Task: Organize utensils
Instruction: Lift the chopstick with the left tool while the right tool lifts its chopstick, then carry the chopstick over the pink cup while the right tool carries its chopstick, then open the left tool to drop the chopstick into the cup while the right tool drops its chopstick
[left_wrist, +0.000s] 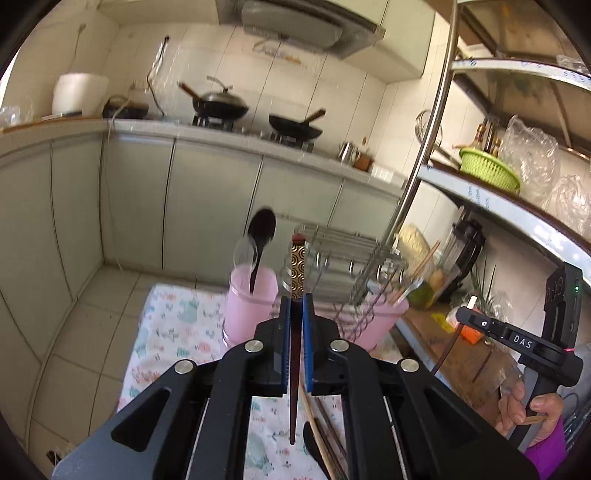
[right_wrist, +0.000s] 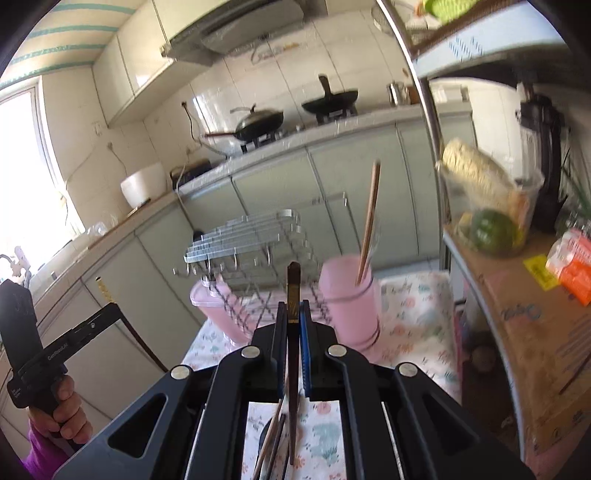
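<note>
My left gripper (left_wrist: 296, 302) is shut on a dark chopstick with a gold patterned top (left_wrist: 297, 266), held upright above the floral cloth (left_wrist: 177, 321). Just beyond it stands a pink cup (left_wrist: 251, 302) with a black spoon (left_wrist: 260, 236) and a clear spoon in it. My right gripper (right_wrist: 293, 308) is shut on a matching dark chopstick (right_wrist: 293, 284), in front of a second pink cup (right_wrist: 351, 306) that holds a wooden chopstick (right_wrist: 371, 218). Each gripper shows in the other's view: the right gripper (left_wrist: 463, 317) and the left gripper (right_wrist: 110, 306). Loose chopsticks (right_wrist: 273, 439) and a black spoon (left_wrist: 314, 443) lie on the cloth below.
A metal wire rack (right_wrist: 251, 240) sits over a pink tub (right_wrist: 221, 310) between the cups. To the right a steel shelf unit (left_wrist: 480, 199) holds a green basket (left_wrist: 491, 166), a jar, a blender and a cardboard box (right_wrist: 535, 350). Behind is a counter with two woks (left_wrist: 221, 103).
</note>
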